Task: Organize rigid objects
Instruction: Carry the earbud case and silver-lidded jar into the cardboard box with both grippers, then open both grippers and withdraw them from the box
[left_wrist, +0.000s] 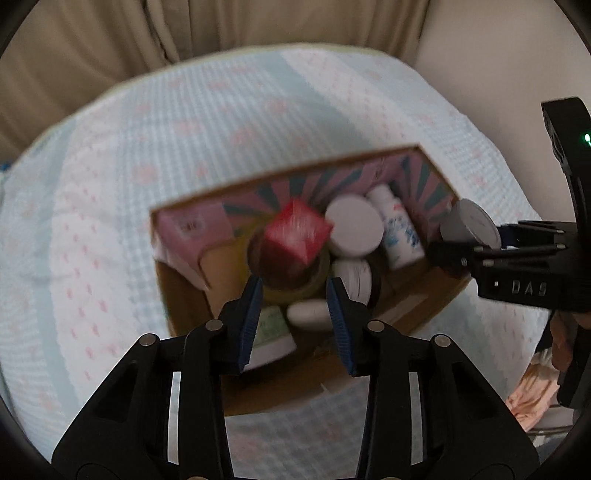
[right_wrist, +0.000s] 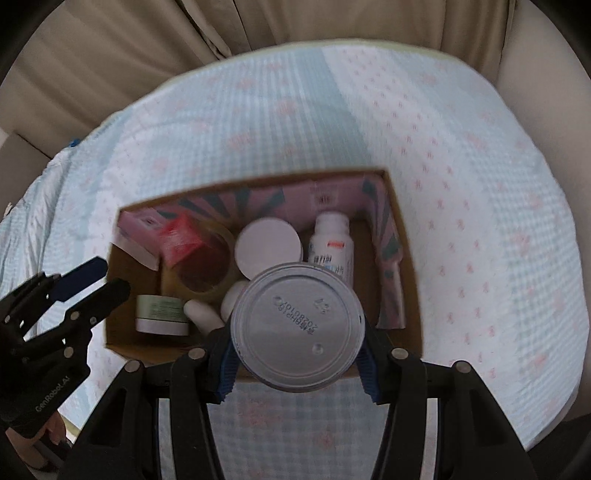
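An open cardboard box (left_wrist: 424, 295) (right_wrist: 410, 295) sits on a blue-and-white bedspread. Inside lie a red cube (left_wrist: 297, 232) (right_wrist: 181, 238) on a tape roll (left_wrist: 291, 280) (right_wrist: 207, 269), a white round lid (left_wrist: 354, 225) (right_wrist: 267, 245), a white bottle (left_wrist: 400, 229) (right_wrist: 330, 243), a pink carton (left_wrist: 192, 230) (right_wrist: 138, 227) and a green jar (right_wrist: 160, 314). My left gripper (left_wrist: 295, 295) is open and empty just above the tape roll. My right gripper (right_wrist: 295, 343) is shut on a metal can (right_wrist: 295, 325) (left_wrist: 469, 225), held over the box's near edge.
The bedspread (left_wrist: 110, 221) (right_wrist: 480, 221) surrounds the box on all sides. Beige curtains (left_wrist: 184, 29) (right_wrist: 332, 22) hang behind the bed. Crumpled peach cloth (left_wrist: 532, 398) lies off the bed's right edge.
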